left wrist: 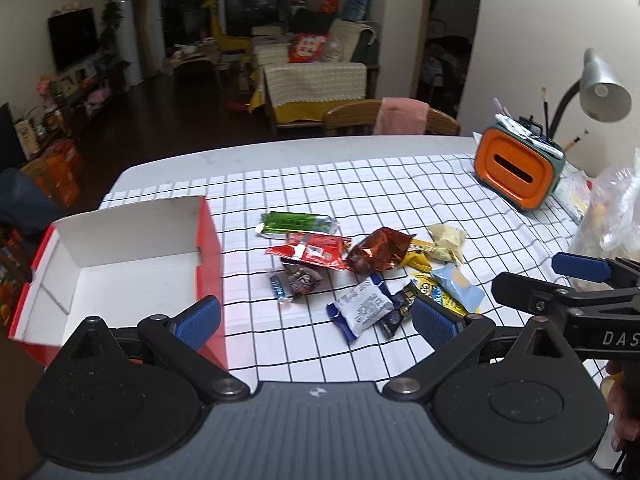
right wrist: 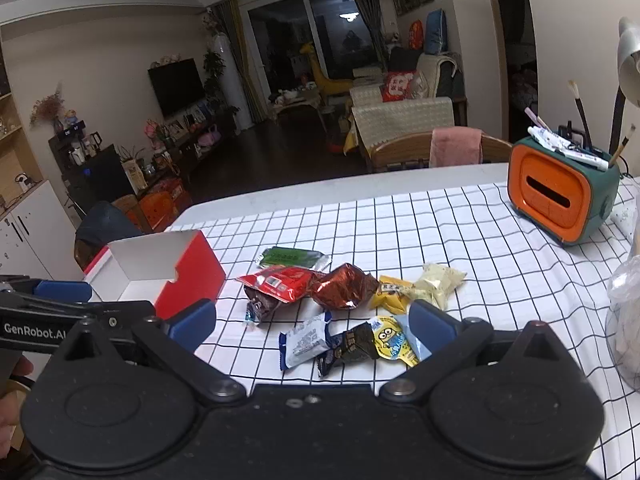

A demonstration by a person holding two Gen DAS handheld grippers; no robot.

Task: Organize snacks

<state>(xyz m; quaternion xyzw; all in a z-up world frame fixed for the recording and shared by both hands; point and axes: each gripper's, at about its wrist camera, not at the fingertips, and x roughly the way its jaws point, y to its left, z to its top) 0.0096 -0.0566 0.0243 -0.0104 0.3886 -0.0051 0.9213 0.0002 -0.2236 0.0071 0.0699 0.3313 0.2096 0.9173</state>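
A white cloth with a black grid [left wrist: 400, 184] covers the table, and a dim living room with a sofa [left wrist: 316, 72] and wall television [right wrist: 176, 84] lies beyond. The snack packets [left wrist: 360, 264] lie scattered mid-cloth, just right of the open, empty red box [left wrist: 120, 256]. An orange tissue holder [right wrist: 556, 196] stands at the far right. The left gripper [left wrist: 316, 320] and right gripper [right wrist: 312, 328] both hover spread wide, holding nothing. Only the right wrist view shows white cabinets [right wrist: 28, 232]; only the left shows the lamp head [left wrist: 604, 88] whole.
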